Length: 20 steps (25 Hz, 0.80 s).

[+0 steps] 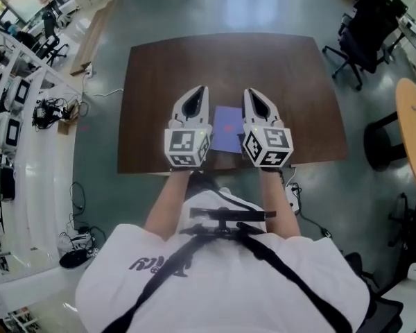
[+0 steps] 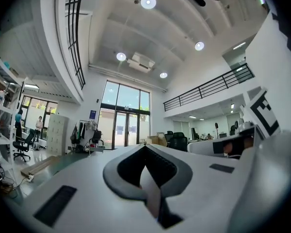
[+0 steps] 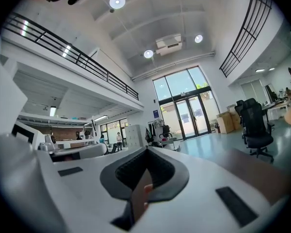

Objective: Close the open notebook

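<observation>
A blue-purple notebook lies flat on the dark brown table near its front edge. It shows as one plain cover, with its sides partly hidden by the grippers. My left gripper is held above the table just left of the notebook, my right gripper just right of it. Both point away from me, and neither touches the notebook. In the left gripper view the left gripper has its jaws meeting at the tip with nothing between them. In the right gripper view the right gripper looks the same. Both of these views face the hall, not the table.
Black office chairs stand at the right rear, and a round wooden table at the right edge. Shelving and cables run along the left. A power strip lies on the floor by the table's front edge.
</observation>
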Motion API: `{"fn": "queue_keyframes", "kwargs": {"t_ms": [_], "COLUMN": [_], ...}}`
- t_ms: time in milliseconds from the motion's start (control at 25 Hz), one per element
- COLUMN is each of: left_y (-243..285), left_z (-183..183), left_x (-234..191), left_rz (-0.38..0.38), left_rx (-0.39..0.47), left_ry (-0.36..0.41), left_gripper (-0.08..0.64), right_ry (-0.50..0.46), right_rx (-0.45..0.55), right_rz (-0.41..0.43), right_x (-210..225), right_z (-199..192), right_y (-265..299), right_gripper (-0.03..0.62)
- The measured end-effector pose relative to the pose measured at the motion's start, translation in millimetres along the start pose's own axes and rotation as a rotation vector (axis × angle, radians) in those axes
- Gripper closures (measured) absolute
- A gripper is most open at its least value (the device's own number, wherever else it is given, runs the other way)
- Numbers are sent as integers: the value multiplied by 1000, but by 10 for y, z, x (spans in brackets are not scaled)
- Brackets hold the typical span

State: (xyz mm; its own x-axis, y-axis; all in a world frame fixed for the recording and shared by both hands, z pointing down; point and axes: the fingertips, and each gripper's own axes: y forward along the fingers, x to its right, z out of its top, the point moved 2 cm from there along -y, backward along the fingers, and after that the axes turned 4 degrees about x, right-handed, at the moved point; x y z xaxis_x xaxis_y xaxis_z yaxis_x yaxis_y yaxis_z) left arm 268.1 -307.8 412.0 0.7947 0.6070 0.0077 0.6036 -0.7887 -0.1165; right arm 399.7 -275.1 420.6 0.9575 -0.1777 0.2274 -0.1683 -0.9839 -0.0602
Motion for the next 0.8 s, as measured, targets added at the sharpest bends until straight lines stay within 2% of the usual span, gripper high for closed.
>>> {"fn": "queue_keyframes", "kwargs": {"t_ms": [240, 800], "left_y": [-20, 24], "left_z": [78, 46], "left_x": [-41, 11], "left_rz": [-19, -23], "left_rx": [20, 9], "left_ry": [0, -30], "left_gripper": [552, 552], "right_ry": [-16, -33], "right_rx": [-3, 1], "right_rz": [30, 41], "right_x": [-181, -146], "right_z": [-13, 44], "right_y": [78, 60], "right_gripper": [589, 589]}}
